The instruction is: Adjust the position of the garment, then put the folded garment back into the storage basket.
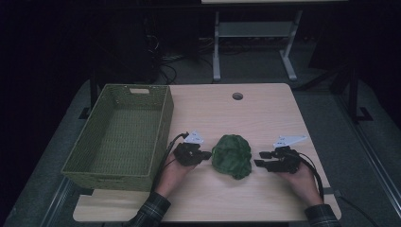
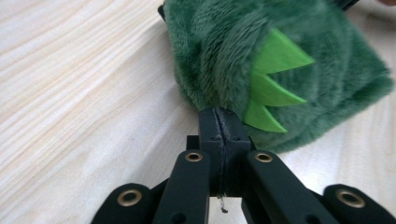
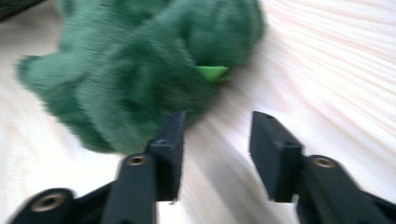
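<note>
Woven green basket (image 1: 118, 137) waits at the left, likely the destination. Left gripper (image 1: 206, 154) is pinched tight on the fuzzy green plush toy's (image 1: 231, 156) edge, mid-table, anchoring it. Right gripper (image 1: 258, 159) hangs half-spread just beside it, nothing between its jaws, lining up a second grab.

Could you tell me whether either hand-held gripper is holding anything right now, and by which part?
The left hand-held gripper is shut on the green plush toy, pinching its furry edge beside the light green spikes. The right hand-held gripper is open, holding nothing.
</note>
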Action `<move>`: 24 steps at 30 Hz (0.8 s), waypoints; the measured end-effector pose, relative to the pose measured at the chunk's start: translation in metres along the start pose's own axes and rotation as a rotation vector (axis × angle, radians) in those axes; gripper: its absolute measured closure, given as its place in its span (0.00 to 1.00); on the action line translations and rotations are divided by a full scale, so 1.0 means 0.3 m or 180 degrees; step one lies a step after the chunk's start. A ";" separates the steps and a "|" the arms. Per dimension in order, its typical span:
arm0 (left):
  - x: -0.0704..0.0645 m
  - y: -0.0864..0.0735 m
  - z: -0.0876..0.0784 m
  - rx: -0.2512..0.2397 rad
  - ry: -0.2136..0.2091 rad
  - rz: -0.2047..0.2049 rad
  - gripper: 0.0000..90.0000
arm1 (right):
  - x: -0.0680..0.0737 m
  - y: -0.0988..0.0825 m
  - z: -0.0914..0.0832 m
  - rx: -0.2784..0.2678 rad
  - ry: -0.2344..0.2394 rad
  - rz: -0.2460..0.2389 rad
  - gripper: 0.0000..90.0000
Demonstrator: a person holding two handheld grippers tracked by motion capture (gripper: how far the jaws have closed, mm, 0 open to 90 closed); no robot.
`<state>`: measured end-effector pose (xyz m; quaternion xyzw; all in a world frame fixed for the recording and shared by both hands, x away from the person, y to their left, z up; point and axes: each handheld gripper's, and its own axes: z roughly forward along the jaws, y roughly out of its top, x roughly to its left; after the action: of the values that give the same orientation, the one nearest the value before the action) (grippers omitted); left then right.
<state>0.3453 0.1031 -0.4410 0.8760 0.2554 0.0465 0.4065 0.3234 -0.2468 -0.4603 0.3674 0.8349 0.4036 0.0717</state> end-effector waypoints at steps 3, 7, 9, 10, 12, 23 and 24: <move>-0.011 0.011 -0.037 -0.0013 -0.0002 0.0050 0.93 | -0.019 -0.023 -0.007 0.0014 -0.0187 0.0081 0.44; -0.028 0.025 -0.068 -0.0025 -0.0021 0.0077 0.79 | -0.043 -0.050 -0.014 0.0062 -0.0471 0.0183 0.28; -0.037 0.039 -0.078 0.0019 -0.0050 0.0138 0.67 | -0.054 -0.060 -0.013 0.0076 -0.0617 0.0167 0.20; -0.040 0.044 -0.081 0.0025 -0.0054 0.0158 0.62 | -0.058 -0.066 -0.011 0.0084 -0.0672 0.0203 0.18; -0.048 0.059 -0.090 0.0014 -0.0077 0.0197 0.52 | -0.061 -0.072 -0.004 0.0097 -0.0753 0.0214 0.15; -0.063 0.156 -0.077 0.0180 -0.0120 0.0541 0.23 | -0.066 -0.082 0.007 0.0001 -0.0843 0.0153 0.11; -0.061 0.174 -0.068 0.0258 -0.0154 0.0623 0.22 | -0.066 -0.082 0.007 0.0002 -0.0844 0.0154 0.11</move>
<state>0.3449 0.0800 -0.3867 0.9134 0.1603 0.0544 0.3702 0.3249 -0.2688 -0.4832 0.4376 0.8091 0.3528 0.1715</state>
